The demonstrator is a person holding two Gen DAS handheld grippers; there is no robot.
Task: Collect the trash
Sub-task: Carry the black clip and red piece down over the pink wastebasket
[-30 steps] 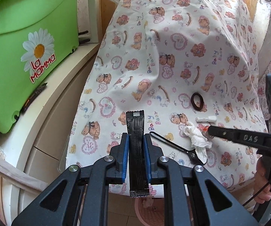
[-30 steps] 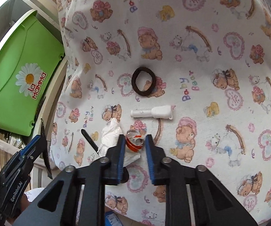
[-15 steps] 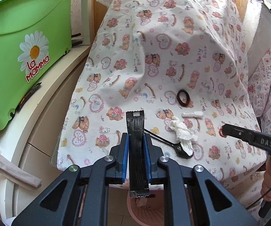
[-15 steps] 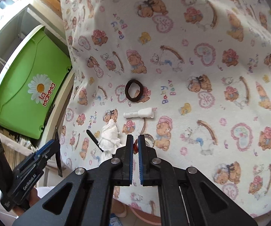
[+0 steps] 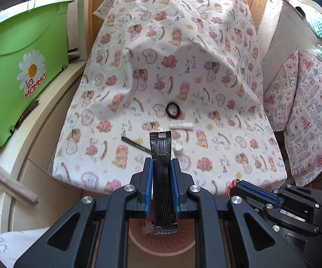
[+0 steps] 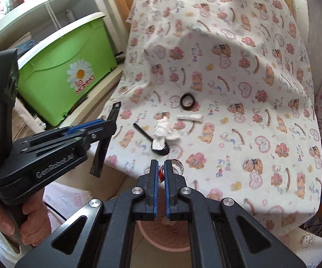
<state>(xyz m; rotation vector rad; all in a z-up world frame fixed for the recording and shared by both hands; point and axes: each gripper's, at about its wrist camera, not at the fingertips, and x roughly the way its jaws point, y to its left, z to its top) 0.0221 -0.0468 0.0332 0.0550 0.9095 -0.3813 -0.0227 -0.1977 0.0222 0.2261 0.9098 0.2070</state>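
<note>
The left gripper (image 5: 162, 174) has its fingers (image 5: 148, 187) pressed narrow on a long black sachet (image 5: 162, 169), which stands upright between the blue pads, its top above the tips and its lower end hanging below them. The right gripper (image 6: 161, 174) has its fingers (image 6: 154, 185) nearly together, pinching a small red and silver wrapper (image 6: 177, 166) at the tips; the jaws have just been closing on it. In the left view that wrapper (image 5: 232, 184) shows as a red scrap at the right gripper's (image 5: 239, 186) tip, just off the near edge of the surface (image 5: 239, 134).

Below both grippers, past that near edge, a pink woven basket (image 5: 161, 243) sits on the floor with a few scraps inside; the sachet's lower end hangs above it.

On the surface, covered by a cloth printed with bears and hearts, a crumpled white tissue (image 6: 164, 131) lies near the near edge, resting on the bowl of a black spoon (image 6: 149, 139). Just beyond it lies a small white tube (image 6: 190, 118), and further in a dark ring (image 6: 187, 101).

A hand (image 6: 26, 223) grips the left gripper's (image 6: 107, 125) handle. Off the surface's left edge, a green bin (image 5: 22, 84) with a daisy sticker stands on a pale shelf.
</note>
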